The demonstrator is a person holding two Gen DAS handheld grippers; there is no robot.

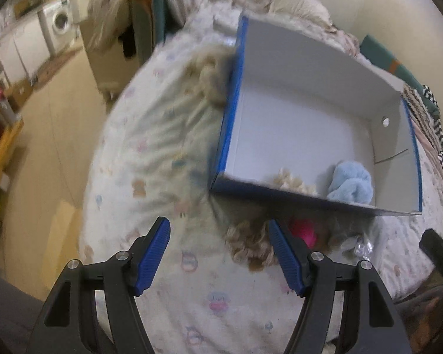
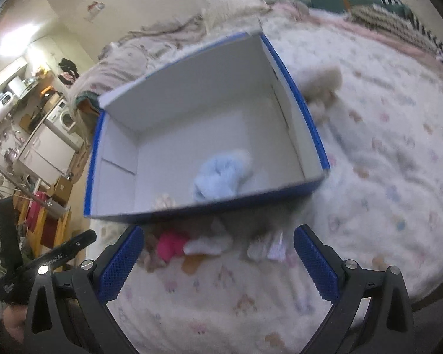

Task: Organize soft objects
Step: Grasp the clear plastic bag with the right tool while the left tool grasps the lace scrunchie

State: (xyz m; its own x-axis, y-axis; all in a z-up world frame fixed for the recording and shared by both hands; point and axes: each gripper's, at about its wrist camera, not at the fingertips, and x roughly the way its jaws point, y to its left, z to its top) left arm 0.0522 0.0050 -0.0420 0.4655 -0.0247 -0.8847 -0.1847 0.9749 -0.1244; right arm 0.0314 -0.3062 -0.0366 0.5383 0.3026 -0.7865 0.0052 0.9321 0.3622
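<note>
Pink toy [image 2: 169,244] half hidden below box [image 2: 295,94] wall; blurred.

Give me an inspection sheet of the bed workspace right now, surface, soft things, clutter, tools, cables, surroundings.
Surface: patterned bedspread, rumpled.
Job's things: blue cardboard box open, holding light blue plush and cream curly plush. Outside, by its near wall: pink plush, tan curly plush, white soft pieces. Beige plush beside the box's side wall.
Clutter: striped fabric, piled blankets.
Tools: left tool open, empty; right tool open, empty.
Cables: nothing seen.
Surroundings: washing machine, cabinets.
</note>
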